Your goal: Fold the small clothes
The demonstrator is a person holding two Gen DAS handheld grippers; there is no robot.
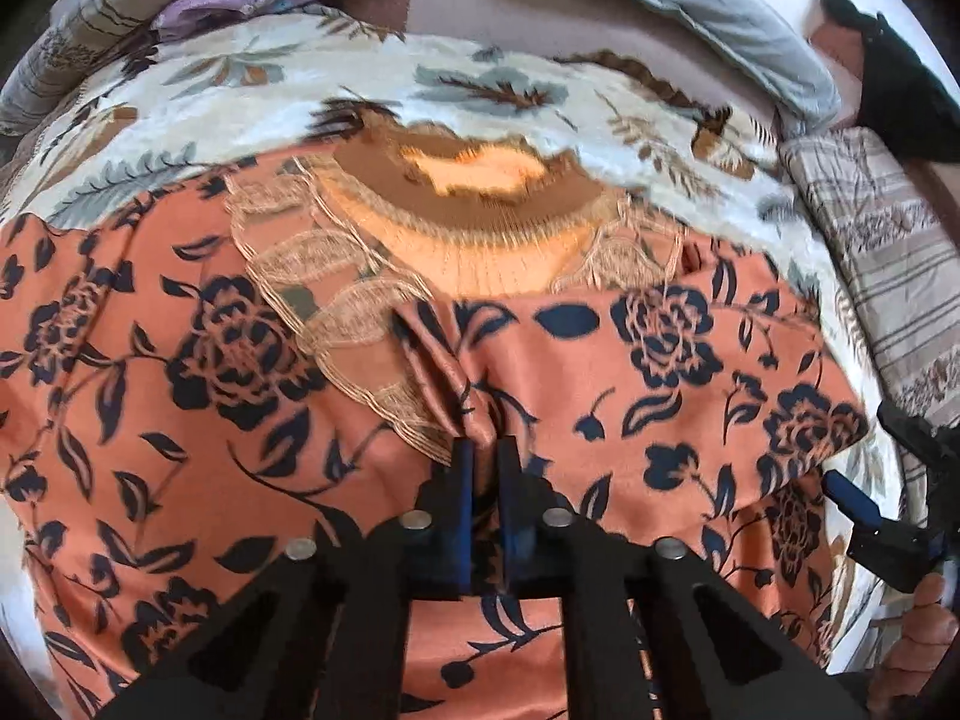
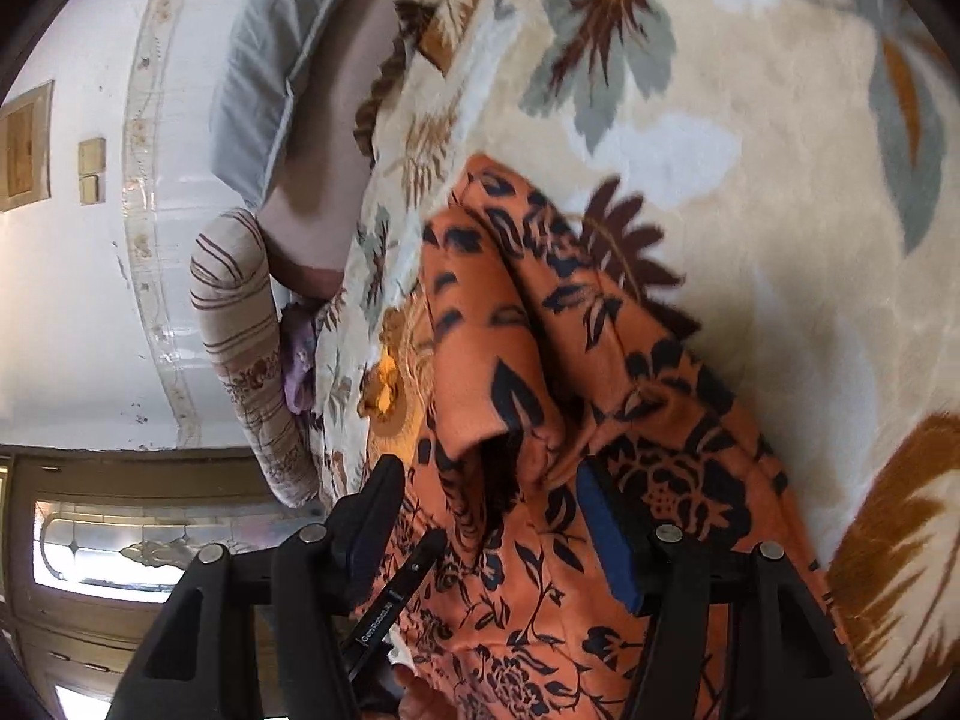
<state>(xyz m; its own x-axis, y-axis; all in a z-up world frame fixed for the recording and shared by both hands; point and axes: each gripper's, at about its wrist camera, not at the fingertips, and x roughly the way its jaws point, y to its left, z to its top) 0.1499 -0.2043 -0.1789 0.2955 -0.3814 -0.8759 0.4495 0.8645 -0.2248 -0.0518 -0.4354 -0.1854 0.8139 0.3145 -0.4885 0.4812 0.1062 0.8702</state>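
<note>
— What have the jaws got?

— My left gripper [image 1: 485, 450] is pinched nearly together on a pleat of the top [image 1: 252, 360], just below its lace neckline [image 1: 336, 300]. My right gripper [image 2: 498, 516] stands apart, with a raised fold of the same cloth between its fingers, not yet clamped.

— Where does the top lie?

— Spread on the blanket [image 1: 252, 84], neckline away from my left jaws, long axis running toward me. The right hand sits at its side edge, so I judge the right is nearer for folding that side inward.
</note>
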